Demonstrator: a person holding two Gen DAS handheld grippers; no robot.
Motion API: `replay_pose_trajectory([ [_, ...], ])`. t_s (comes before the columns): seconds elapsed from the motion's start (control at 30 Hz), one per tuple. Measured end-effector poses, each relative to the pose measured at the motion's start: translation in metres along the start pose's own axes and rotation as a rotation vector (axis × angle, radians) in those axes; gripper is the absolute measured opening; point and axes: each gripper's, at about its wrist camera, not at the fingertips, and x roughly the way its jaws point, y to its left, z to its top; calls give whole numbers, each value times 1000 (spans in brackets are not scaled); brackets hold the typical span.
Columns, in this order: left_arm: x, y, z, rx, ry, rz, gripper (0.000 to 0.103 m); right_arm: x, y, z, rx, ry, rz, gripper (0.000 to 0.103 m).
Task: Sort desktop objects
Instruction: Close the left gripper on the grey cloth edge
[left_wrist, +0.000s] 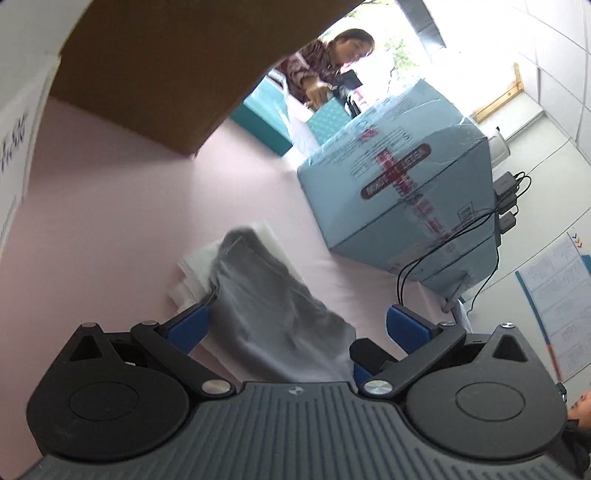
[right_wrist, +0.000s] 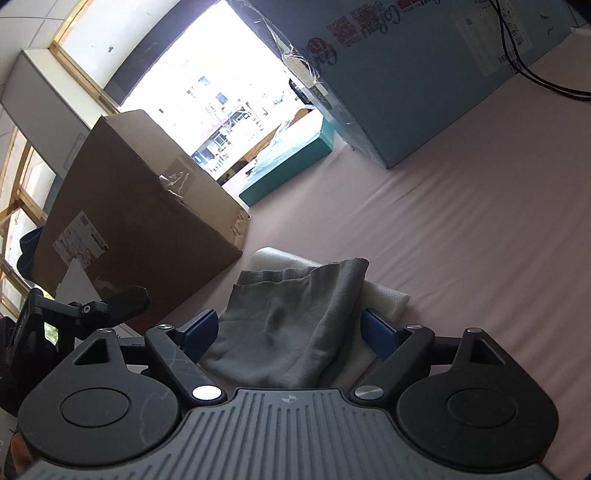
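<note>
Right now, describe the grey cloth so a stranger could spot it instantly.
Start at the pink tabletop, between the brown cardboard box and the big light-blue box. The grey cloth lies crumpled on a white folded sheet; it is the only grey, rumpled thing there.

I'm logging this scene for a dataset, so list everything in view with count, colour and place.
grey cloth: 1, grey, on the white pad, between both sets of open jaws
white pad: 1, white, under the cloth on the table
table cover: 1, pale pink, across the whole surface
brown carton: 1, brown cardboard, far side by the window
light blue carton: 1, light blue with red tape, on the table
teal box: 1, teal, between the two cartons
black cables: several, black, draped over the blue carton
bystander: 1, patterned top, behind the table
left gripper: 1, black with blue pads, open
right gripper: 1, black with blue pads, open
</note>
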Motion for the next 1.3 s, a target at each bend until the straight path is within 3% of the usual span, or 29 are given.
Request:
replay_pose_trajectory([
  [0.27,8,5,-3,21,-1,44,102,0,3,-1,-25,0,-18,85],
  [0.77,16,3,-7,40,-23,13,102,0,-1,-1,7,-8,5,86],
  [0.9,15,3,-8,54,-31,0,101,-2,2,-2,-9,-10,-23,77],
  [1.1,12,5,-9,56,-54,55,72,-1,2,-3,-16,-8,-49,56],
  [1.23,11,4,-11,87,-67,106,54,-2,0,-2,0,-8,-47,54],
  [1.3,12,3,-12,114,-67,118,53,-1,0,-3,-1,-9,-48,54],
])
